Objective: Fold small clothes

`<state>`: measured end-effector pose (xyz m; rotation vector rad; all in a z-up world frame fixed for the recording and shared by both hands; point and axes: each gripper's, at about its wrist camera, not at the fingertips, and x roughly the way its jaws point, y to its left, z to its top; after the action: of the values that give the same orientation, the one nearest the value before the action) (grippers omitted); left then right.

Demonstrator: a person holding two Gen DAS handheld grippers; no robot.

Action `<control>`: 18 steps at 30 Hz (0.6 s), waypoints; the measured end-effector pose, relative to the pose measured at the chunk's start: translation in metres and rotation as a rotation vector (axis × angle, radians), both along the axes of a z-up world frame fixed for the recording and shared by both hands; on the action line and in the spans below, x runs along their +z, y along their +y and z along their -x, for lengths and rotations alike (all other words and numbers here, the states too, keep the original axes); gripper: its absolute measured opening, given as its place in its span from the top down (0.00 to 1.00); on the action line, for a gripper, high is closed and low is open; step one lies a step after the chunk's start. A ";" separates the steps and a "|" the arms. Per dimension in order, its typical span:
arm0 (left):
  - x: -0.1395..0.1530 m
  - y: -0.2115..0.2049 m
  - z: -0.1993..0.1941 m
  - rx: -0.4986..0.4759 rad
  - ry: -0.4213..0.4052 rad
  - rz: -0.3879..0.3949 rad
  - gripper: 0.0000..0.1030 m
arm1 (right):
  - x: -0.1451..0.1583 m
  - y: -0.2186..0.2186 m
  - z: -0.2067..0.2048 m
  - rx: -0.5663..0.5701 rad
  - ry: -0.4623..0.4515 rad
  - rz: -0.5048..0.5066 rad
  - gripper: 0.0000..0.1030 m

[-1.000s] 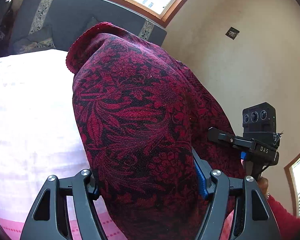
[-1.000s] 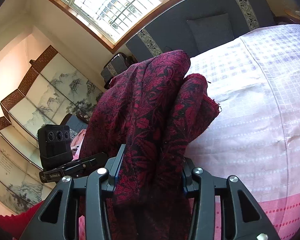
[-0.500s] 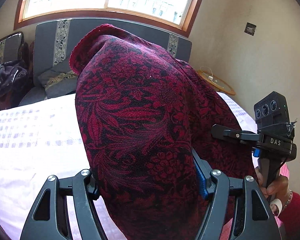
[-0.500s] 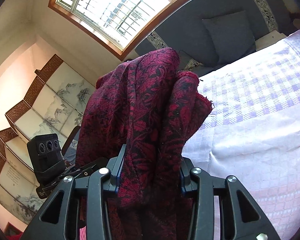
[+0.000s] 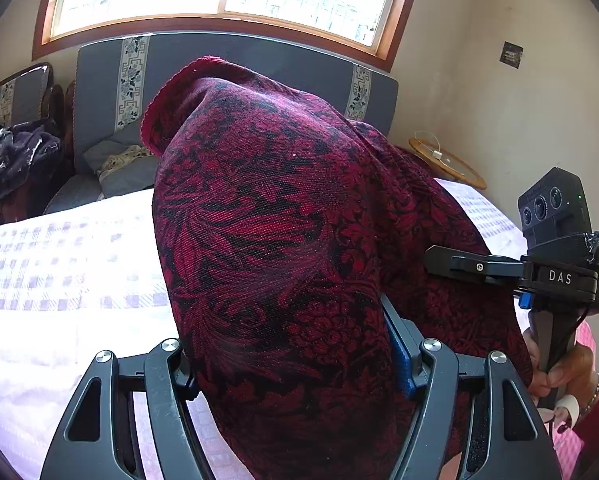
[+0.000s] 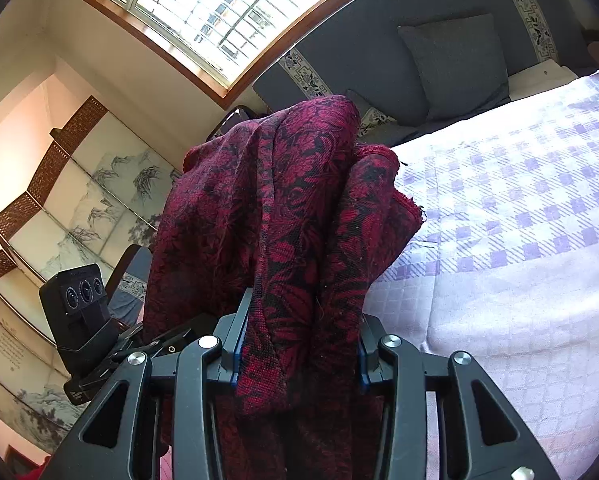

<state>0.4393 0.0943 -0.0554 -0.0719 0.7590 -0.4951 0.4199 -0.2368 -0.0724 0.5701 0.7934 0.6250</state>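
Note:
A dark red cloth with a black floral pattern (image 5: 283, 216) is bunched up and held above the bed between both grippers. My left gripper (image 5: 291, 344) is shut on a thick fold of it, and the cloth drapes over the fingertips and hides them. My right gripper (image 6: 297, 332) is shut on another gathered edge of the same cloth (image 6: 283, 208), which rises in two folds in front of the camera. In the left wrist view the right gripper's body (image 5: 555, 264) shows at the right, held by a person's hand (image 5: 559, 376).
Under the cloth lies a bed with a white and lilac checked cover (image 6: 519, 208). A grey headboard (image 5: 235, 60) and cushions (image 6: 455, 56) stand at the back below a window. A folding painted screen (image 6: 59, 216) is at the left and a small round table (image 5: 447, 160) by the wall.
Both hands have swung sideways over the bed with the cloth still clamped. The window and headboard have come into the left wrist view. The folds keep the same shape.

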 end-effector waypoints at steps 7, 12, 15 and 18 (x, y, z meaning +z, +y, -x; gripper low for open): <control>-0.012 0.000 -0.002 0.003 0.005 -0.013 0.32 | -0.003 0.010 -0.006 -0.006 0.020 0.038 0.63; -0.018 -0.002 -0.001 0.009 -0.002 -0.012 0.32 | 0.000 0.019 -0.010 -0.014 0.020 0.081 0.63; -0.021 -0.002 0.000 0.012 -0.006 -0.015 0.32 | 0.002 0.026 -0.011 -0.016 0.015 0.116 0.63; -0.024 -0.002 0.002 0.018 -0.014 -0.017 0.32 | 0.002 0.033 -0.012 -0.021 0.010 0.157 0.63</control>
<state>0.4372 0.0920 -0.0790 -0.0592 0.7484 -0.4711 0.4320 -0.2036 -0.0706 0.4384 0.8371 0.5355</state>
